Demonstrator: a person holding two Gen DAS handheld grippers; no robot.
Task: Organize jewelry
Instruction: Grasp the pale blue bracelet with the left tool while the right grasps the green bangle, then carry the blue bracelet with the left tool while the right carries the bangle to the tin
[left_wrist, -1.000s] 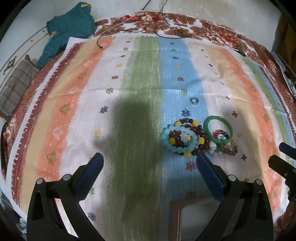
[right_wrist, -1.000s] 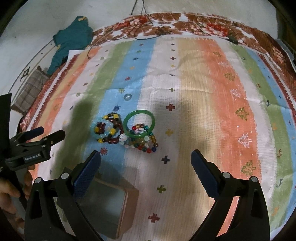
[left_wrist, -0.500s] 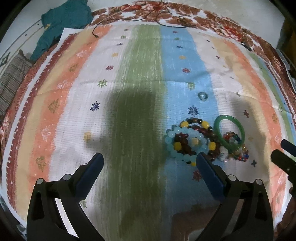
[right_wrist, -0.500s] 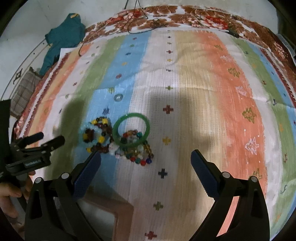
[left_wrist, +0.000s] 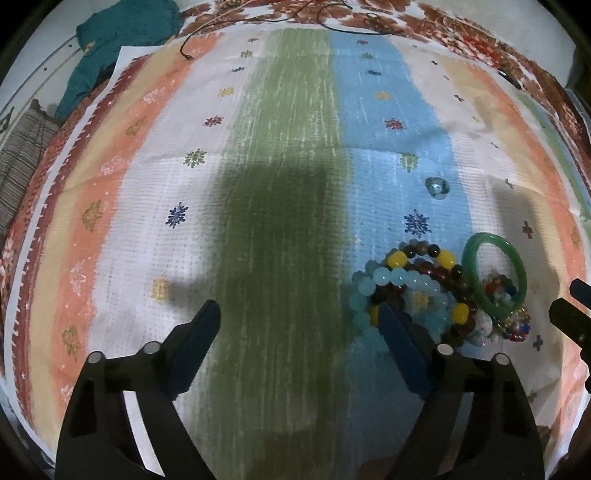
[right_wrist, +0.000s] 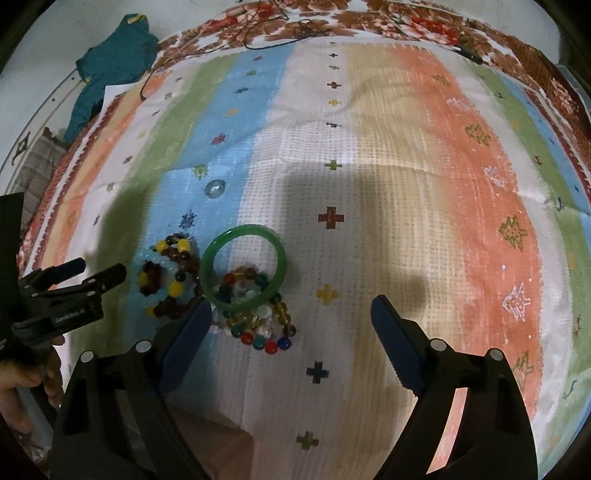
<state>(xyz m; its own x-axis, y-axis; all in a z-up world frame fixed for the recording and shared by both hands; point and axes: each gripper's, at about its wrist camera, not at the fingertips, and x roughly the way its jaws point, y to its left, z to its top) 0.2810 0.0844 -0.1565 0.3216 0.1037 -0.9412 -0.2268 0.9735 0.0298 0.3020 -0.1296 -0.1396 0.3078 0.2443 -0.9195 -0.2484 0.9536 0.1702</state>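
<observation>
Bracelets (right_wrist: 236, 291) lie heaped on the cloth (right_wrist: 424, 206), a small ring (right_wrist: 214, 188) apart beyond. Both grippers, left (left_wrist: 299, 317) and right (right_wrist: 288, 317), are closing on nothing; bare cloth spreads right. A box (right_wrist: 214, 439), probably, sits near.

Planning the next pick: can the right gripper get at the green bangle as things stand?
Probably yes: the right gripper, jaws closing with nothing between them, has the green bangle uncovered just ahead, resting atop the bead bracelets.

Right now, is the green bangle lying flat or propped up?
Propped up: the green bangle leans tilted on the multicolored bead bracelet, its far rim raised off the cloth.
</observation>
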